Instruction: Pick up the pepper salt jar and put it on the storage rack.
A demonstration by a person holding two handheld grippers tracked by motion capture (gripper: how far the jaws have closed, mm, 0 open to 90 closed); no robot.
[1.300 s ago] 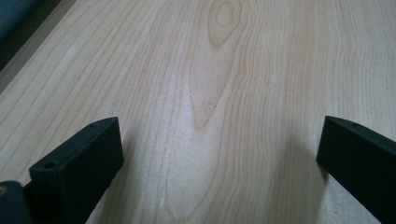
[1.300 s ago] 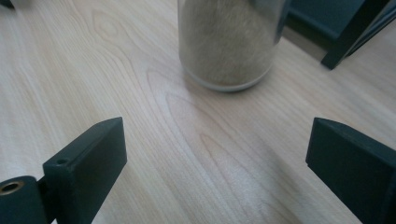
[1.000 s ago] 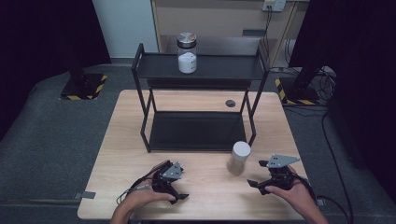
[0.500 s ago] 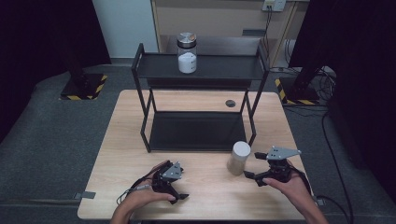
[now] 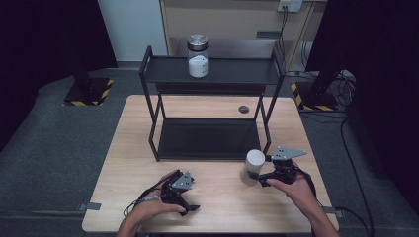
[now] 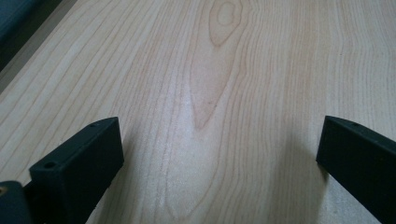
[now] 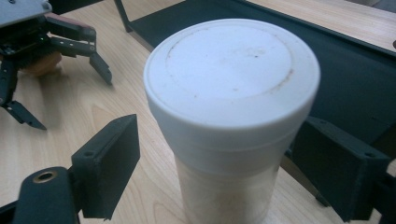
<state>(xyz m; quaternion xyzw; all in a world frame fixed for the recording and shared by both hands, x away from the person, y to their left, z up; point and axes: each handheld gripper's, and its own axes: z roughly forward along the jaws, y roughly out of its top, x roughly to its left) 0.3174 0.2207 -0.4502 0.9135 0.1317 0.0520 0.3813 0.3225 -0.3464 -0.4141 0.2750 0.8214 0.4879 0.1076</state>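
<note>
Right tool (image 7: 205, 163), closing yet apart, flanks the white-lidded jar (image 7: 231, 112) standing between its jaws.

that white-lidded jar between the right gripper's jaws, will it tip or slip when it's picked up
The jar is tall and narrow, so a sideways nudge could probably tip it. Its smooth round wall may slip in the right gripper, whose jaws have been closing around it; the left one isn't touching yet.
</note>
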